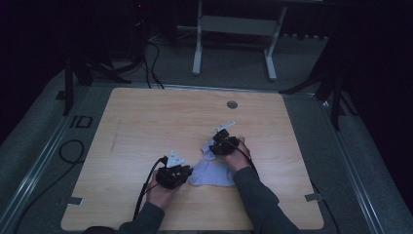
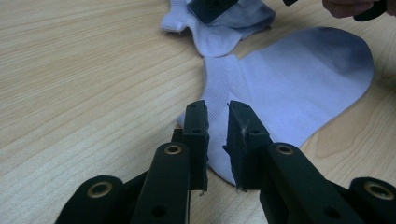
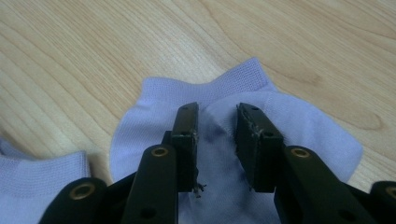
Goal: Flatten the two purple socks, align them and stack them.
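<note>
1. Two pale lilac ankle socks lie on the wooden table (image 1: 146, 122), nearly touching.
2. The near sock (image 2: 299, 84) lies flat; the left gripper (image 2: 217, 135) stands at its cuff, jaws narrowly parted.
3. Beyond it, the far sock (image 3: 243, 102) bunches between the right gripper (image 3: 217, 135) jaws, narrowly parted.
</note>
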### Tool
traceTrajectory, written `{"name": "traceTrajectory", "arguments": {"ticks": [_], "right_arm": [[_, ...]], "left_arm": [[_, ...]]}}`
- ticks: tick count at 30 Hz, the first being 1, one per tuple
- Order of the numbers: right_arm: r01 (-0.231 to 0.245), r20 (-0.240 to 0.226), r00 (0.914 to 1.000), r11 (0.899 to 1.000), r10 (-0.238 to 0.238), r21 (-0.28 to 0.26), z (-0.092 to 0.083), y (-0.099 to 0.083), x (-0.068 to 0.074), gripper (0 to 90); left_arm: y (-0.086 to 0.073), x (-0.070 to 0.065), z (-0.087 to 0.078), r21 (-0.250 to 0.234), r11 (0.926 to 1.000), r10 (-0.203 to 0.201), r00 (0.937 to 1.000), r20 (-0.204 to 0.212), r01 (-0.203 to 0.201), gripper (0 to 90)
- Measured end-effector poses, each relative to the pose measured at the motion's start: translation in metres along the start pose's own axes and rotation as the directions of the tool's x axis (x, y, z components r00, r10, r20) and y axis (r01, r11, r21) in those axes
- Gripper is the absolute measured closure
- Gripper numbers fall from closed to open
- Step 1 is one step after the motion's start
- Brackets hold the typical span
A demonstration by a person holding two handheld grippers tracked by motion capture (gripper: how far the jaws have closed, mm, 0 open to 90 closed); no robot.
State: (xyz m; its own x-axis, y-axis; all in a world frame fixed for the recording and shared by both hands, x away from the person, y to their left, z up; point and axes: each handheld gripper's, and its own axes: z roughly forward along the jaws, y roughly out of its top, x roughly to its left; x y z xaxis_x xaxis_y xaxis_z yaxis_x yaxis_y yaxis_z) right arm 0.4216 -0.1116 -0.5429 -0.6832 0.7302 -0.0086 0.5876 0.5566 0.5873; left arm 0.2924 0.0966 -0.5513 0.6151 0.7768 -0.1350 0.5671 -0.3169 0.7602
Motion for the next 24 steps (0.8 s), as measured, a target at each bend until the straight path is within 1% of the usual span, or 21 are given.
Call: {"name": "traceTrajectory", "arguments": {"ticks": [1,3,4,5,6,10,14,15,16,18,19,20,21,22,23,24], "right_arm": [[0.0,0.009,1.0,1.0,0.0,0.001,-0.001,0.001,0.001,66.8],[-0.007,0.016,0.9998,1.0,0.007,-0.006,-0.002,0.001,0.001,66.8],[-0.007,0.016,0.9998,1.0,0.007,-0.006,-0.002,0.001,0.001,65.0],[-0.025,0.024,0.9994,0.999,0.026,-0.032,-0.005,0.002,0.003,64.2],[-0.025,0.029,0.9992,0.999,0.026,-0.046,-0.006,0.003,0.005,64.3],[-0.003,0.045,0.999,0.998,0.005,-0.058,-0.008,0.005,0.008,65.8],[-0.004,0.046,0.9989,1.0,0.004,-0.011,0.002,0.004,0.01,67.7],[-0.004,0.046,0.9989,1.0,0.004,-0.011,0.002,0.004,0.01,67.7],[-0.015,0.054,0.9984,1.0,0.015,-0.005,0.005,0.004,0.009,73.7],[-0.027,0.058,0.998,1.0,0.026,0.005,0.004,0.006,0.008,81.3],[-0.048,0.043,0.9979,0.999,0.048,0.002,0.004,0.006,0.005,85.7],[-0.048,0.043,0.9979,0.999,0.048,0.002,0.004,0.006,0.005,85.7],[-0.069,0.032,0.9971,0.998,0.069,0.0,0.003,0.006,0.004,85.7],[-0.069,0.032,0.9971,0.998,0.069,0.0,0.003,0.006,0.004,86.6],[-0.098,0.017,0.995,0.995,0.099,-0.02,-0.001,0.005,0.001,87.4],[-0.101,0.012,0.9948,0.995,0.101,-0.028,-0.004,0.005,0.0,87.5]], "left_arm": [[0.0,0.0,0.0,0.0,1.0,0.001,1.0,0.0,-0.001,77.6],[0.0,0.0,0.0,0.0,1.0,0.001,1.0,0.0,-0.001,77.5],[0.0,0.0,0.0,0.0,1.0,0.001,1.0,-0.001,-0.001,77.5],[0.0,0.0,0.0,-0.001,1.0,0.0,1.0,-0.001,0.0,77.5],[0.0,0.0,0.0,0.0,1.0,0.0,1.0,-0.001,0.0,77.5],[0.0,0.0,0.0,0.0,1.0,0.001,1.0,0.0,-0.001,77.5],[0.0,0.0,0.0,-0.001,1.0,0.004,1.0,0.002,-0.004,77.5],[0.0,0.0,0.0,-0.001,1.0,0.004,1.0,0.002,-0.004,77.4],[0.0,0.0,0.0,0.0,1.0,0.003,1.0,0.001,-0.003,77.4],[0.0,0.0,0.0,0.001,1.0,0.002,1.0,0.001,-0.002,77.5],[0.0,0.0,0.0,0.001,1.0,0.004,1.0,0.001,-0.004,77.5],[0.0,0.0,0.0,0.001,1.0,0.004,1.0,0.001,-0.004,77.4],[0.0,0.0,0.0,0.001,1.0,0.004,1.0,0.001,-0.004,77.4],[0.0,0.0,-0.001,-0.003,1.0,0.003,1.0,0.0,-0.003,77.4],[0.0,0.0,-0.001,-0.003,1.0,0.002,1.0,0.0,-0.002,77.5],[0.0,0.0,-0.001,-0.003,1.0,0.001,1.0,-0.001,-0.001,77.4]]}}
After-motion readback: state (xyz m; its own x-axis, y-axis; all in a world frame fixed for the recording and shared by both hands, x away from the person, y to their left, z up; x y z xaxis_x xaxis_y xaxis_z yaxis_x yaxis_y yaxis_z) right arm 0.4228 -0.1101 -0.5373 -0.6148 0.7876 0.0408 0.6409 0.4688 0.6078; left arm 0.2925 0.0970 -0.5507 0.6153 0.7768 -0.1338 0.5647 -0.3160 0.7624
